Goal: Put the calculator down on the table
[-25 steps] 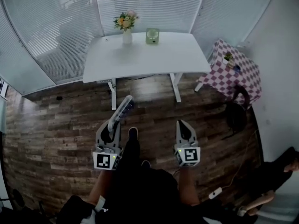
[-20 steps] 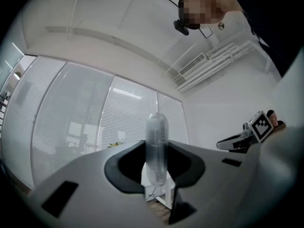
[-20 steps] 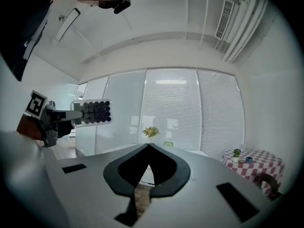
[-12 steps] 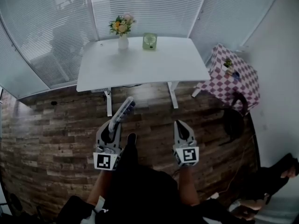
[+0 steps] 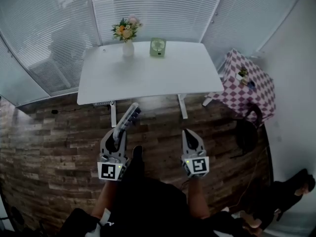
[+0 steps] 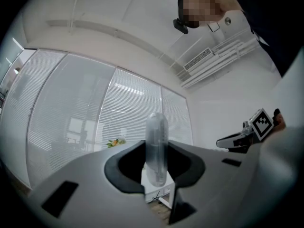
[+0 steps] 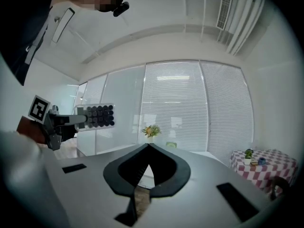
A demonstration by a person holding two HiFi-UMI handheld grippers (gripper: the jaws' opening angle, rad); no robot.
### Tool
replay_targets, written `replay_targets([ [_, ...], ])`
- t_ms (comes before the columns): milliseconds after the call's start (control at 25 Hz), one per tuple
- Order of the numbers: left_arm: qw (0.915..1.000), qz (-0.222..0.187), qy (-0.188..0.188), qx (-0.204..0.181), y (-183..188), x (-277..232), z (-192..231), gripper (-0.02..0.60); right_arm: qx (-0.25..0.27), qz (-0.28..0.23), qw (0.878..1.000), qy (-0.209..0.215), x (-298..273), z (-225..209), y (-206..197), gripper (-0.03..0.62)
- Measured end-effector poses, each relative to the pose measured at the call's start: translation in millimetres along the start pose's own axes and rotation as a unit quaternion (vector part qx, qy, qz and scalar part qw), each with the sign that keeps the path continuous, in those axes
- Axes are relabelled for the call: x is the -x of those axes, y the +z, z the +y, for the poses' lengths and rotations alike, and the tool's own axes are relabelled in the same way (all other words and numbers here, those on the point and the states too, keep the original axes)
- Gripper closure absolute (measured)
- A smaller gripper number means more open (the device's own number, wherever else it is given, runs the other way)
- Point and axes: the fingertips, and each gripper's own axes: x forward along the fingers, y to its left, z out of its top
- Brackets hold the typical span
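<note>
Ahead: white table (image 5: 168, 75), wood floor (image 5: 59, 132), blinds (image 5: 49, 28); left gripper (image 5: 118, 136) clamps calculator (image 5: 128, 118), right gripper (image 5: 189, 135) closed.

I see the grey, dark-keyed calculator (image 5: 128, 118) up in the air, angled toward the far white table (image 5: 148, 78), not yet on it.

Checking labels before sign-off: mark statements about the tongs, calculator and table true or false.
1. The left tongs grip the grey flat calculator with dark keys. True.
2. The calculator lies on the white rectangular table. False: the left tongs hold it in the air.
3. The right tongs are shut and empty. True.
4. The white vase of flowers stands on the floor. False: it stands on the white table.
</note>
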Motion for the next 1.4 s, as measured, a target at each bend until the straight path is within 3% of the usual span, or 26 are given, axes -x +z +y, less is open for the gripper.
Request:
replay_targets([
  [440, 0.9996, 0.013, -0.023, -0.002, 5, -101, 53, 0.482, 0.016, 0.03, 0.999, 0.003, -104, -19, 18, 0.589],
  [840, 0.9982, 0.013, -0.052, -0.027, -1, -179, 101, 0.482, 0.004, 0.027, 0.999, -0.044, -175, -47, 32, 0.589],
  [1240, 0.9963, 0.006, -0.086, 0.002, -11, -240, 124, 0.482, 0.004, 0.028, 0.997, -0.072, -223, -57, 34, 0.589],
  [1400, 0.9953, 0.01, -0.096, -0.007, -12, -259, 126, 0.482, 0.002, 0.035, 0.997, -0.074, -236, -65, 28, 0.589],
])
